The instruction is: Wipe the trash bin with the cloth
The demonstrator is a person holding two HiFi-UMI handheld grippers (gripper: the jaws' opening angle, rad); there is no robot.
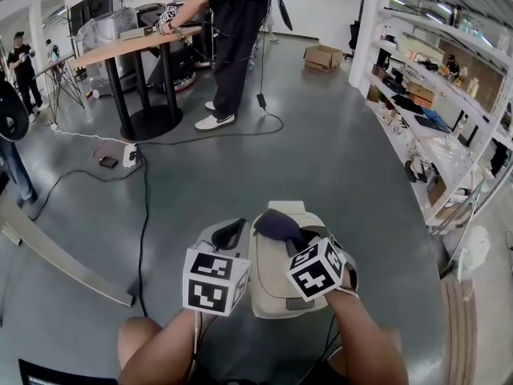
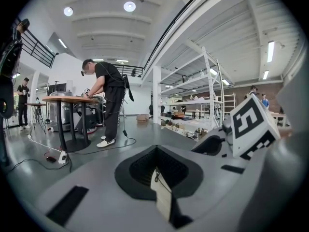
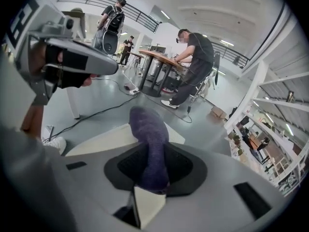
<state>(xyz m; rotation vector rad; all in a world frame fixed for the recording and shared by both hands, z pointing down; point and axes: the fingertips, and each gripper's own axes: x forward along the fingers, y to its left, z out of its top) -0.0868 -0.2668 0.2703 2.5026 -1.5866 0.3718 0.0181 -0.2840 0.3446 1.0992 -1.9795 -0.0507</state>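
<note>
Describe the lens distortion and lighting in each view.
Head view: soft even light, shelves bend at the right edge. Left gripper view: heavy fisheye, black corners, ceiling lamps blown out. Right gripper view: same fisheye, cloth evenly lit, no glare.

The cloth (image 3: 149, 139) is seen in a plain dark blue-purple, with no pattern. The trash bin (image 1: 272, 295) is coloured pale beige. The left gripper (image 2: 163, 197) and the right gripper (image 3: 145, 197) are cased in light grey, each with a black ribbed hollow and cream fingers (image 3: 149, 207). Their marker cubes (image 1: 215, 281) are printed with black squares on white. The floor (image 1: 321, 159) is finished in glossy grey and crossed by black cables (image 1: 144, 215). The bench (image 1: 128, 46) is topped in orange-brown wood and carried on black legs. The person (image 1: 236, 22) beside it is dressed in black, with white shoes (image 1: 215, 121). The shelving (image 1: 362, 30) is painted white, and a cardboard box (image 1: 323, 56) is shown in brown.
</note>
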